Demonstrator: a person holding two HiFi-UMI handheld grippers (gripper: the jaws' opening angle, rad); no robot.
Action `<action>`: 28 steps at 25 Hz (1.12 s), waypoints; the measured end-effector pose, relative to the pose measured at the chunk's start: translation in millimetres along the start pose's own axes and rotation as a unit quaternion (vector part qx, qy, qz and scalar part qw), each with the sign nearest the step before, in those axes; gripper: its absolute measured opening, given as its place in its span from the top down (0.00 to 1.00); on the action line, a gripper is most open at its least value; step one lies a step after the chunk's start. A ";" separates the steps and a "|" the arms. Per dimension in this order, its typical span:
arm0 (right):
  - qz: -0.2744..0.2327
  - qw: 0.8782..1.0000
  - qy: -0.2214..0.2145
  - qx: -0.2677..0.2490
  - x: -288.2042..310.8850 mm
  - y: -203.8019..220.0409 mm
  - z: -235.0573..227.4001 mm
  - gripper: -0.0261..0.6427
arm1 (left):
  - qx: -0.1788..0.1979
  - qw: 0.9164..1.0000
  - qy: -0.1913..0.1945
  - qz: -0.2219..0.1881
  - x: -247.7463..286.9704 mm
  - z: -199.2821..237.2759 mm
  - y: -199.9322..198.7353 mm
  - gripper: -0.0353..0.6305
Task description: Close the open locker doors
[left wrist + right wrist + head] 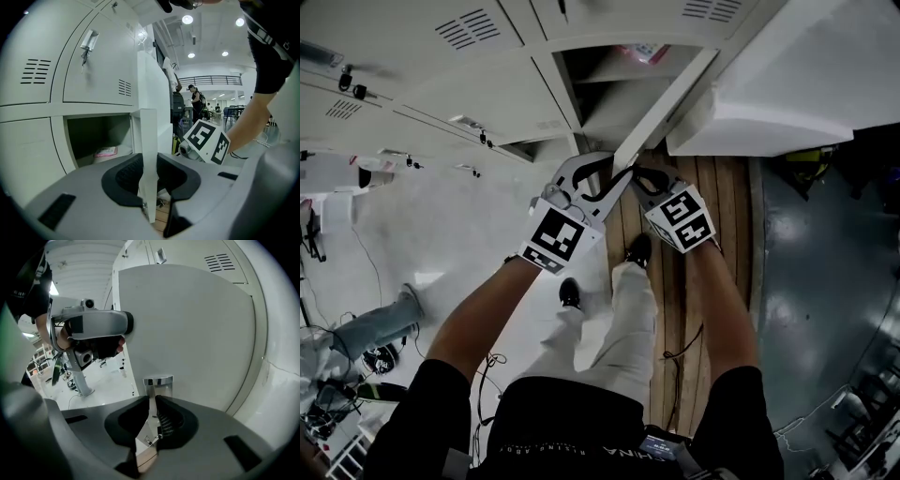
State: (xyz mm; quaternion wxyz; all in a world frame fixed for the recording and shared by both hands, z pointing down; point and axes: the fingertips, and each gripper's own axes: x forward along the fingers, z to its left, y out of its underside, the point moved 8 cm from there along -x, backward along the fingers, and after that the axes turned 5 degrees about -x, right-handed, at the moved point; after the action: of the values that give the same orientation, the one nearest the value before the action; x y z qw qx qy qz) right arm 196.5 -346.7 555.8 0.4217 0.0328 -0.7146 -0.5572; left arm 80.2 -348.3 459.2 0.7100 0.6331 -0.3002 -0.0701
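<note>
The open locker door point(666, 103) juts out of the white locker bank toward me. My left gripper point(614, 175) is shut on its free edge, and in the left gripper view that edge point(149, 140) stands upright between the dark pads of the left gripper point(150, 180). My right gripper point(645, 178) sits just right of it at the door's outer face point(187, 329). Its jaws point(152, 420) stand close around a thin metal piece under the chrome lock knob point(158, 382). Whether the pads press on it is hidden. The left gripper point(93, 324) also shows at the door's far edge.
A pink packet point(105, 151) lies inside the open compartment. Closed lockers with hanging keys point(86, 44) fill the left. A white block point(787, 84) stands at the right over a wooden floor strip point(712, 216). My legs are below. People point(194, 101) stand far off.
</note>
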 end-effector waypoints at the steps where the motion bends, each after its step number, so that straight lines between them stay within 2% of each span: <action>1: 0.001 1.000 -0.003 -0.007 1.5 -0.8 -1.1 0.89 | 0.000 1.000 -0.001 0.001 -0.3 1.4 0.1 0.80; 8: 0.013 0.999 -0.021 -0.045 10.5 -6.2 -4.1 0.89 | -0.003 1.000 -0.002 0.005 -1.7 10.3 0.4 0.80; 14: 0.020 0.993 -0.068 -0.093 14.9 -17.3 -5.2 0.89 | -0.002 1.000 0.015 0.010 -1.8 16.8 -0.5 0.80; 18: 0.028 0.986 -0.093 -0.135 18.8 -20.4 -9.3 0.89 | -0.008 1.000 0.011 0.013 -0.3 19.8 -2.4 0.80; 22: 0.029 0.984 -0.090 -0.152 25.6 -27.0 -11.7 0.89 | -0.005 1.000 -0.010 0.017 -1.0 27.0 -3.8 0.79; 28: 0.030 0.988 -0.073 -0.131 30.8 -30.3 -6.9 0.89 | -0.005 1.000 -0.019 -0.003 -6.9 32.6 -0.1 0.79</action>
State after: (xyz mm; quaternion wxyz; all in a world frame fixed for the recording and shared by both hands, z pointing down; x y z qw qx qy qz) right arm 168.3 -379.3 548.5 0.3858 -0.0845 -0.6649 -0.6340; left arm 57.8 -372.9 457.4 0.7071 0.6289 -0.3115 -0.0862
